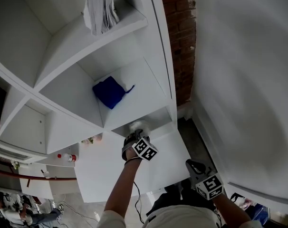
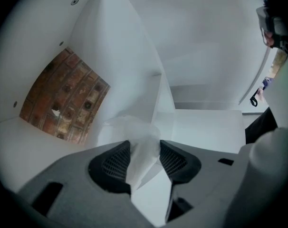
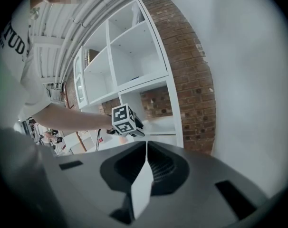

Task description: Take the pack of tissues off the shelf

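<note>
At the far left the white shelf (image 1: 63,46) spreads its open cubbies, with a stack of papers (image 1: 100,8) lying on an upper board. One cubby further down holds a blue bundle (image 1: 109,92), lying on its board, a short tail sticking out to the right. Just below that cubby, at the front edge of the next opening, my left claw (image 1: 133,133) reaches in, pointing steeply down, my bare forearm (image 1: 122,189) stretched out behind it. It is clamped on the pack (image 2: 134,129): the soft, whitish wrapper is pinched between the two ribbed pads, bulging and crumpled above them and running down through the narrow gap. The pack sits right at the mouth of that lower cubby; I cannot tell whether its underside rests on the board or hangs clear of it. Behind the cubby's open back, and along the shelf's right side, runs a brick wall (image 1: 182,42). Further right, low and near my body, my right claw (image 1: 192,165) hangs well apart from the shelf, its jaws pressed together with nothing between them, aimed toward the left claw. A plain white wall (image 1: 248,80) fills the right side.
</note>
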`<state>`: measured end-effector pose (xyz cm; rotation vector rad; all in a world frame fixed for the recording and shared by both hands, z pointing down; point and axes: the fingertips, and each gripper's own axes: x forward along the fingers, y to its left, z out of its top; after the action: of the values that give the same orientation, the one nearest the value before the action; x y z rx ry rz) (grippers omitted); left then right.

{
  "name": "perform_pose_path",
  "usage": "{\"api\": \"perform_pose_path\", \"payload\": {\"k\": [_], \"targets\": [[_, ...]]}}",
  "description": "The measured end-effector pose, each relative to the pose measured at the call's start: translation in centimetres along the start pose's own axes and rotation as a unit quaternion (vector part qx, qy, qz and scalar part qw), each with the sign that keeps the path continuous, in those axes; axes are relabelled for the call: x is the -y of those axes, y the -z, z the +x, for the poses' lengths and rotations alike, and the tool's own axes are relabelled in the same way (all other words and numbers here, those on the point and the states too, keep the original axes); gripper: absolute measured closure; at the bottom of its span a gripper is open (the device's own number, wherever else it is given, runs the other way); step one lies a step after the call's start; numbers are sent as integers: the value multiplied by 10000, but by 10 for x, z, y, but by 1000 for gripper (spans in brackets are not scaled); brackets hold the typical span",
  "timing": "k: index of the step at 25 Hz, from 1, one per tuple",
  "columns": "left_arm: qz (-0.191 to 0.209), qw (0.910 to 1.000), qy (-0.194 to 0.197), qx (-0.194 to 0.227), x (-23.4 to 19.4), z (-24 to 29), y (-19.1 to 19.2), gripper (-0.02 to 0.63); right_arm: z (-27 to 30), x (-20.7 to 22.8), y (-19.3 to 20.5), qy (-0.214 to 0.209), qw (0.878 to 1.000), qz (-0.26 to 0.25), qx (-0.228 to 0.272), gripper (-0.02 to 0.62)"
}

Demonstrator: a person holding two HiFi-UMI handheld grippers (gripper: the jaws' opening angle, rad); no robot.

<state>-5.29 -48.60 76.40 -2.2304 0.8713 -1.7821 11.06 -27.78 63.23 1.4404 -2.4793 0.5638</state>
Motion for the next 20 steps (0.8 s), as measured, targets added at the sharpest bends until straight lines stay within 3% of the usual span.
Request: {"api": "perform_pose_path", "payload": {"k": [3, 7, 20], "targets": [[-31, 9997, -162, 179, -1, -9, -5, 492, 1, 3, 0, -2, 10000, 16, -1, 565], [-234, 9982, -190, 528, 3, -26, -14, 548, 2, 4, 0, -32, 10000, 8, -10, 565], [-312, 9855, -959, 1365, -12, -62, -26, 565, 10, -2, -5, -179, 9998, -58, -7, 565]]}}
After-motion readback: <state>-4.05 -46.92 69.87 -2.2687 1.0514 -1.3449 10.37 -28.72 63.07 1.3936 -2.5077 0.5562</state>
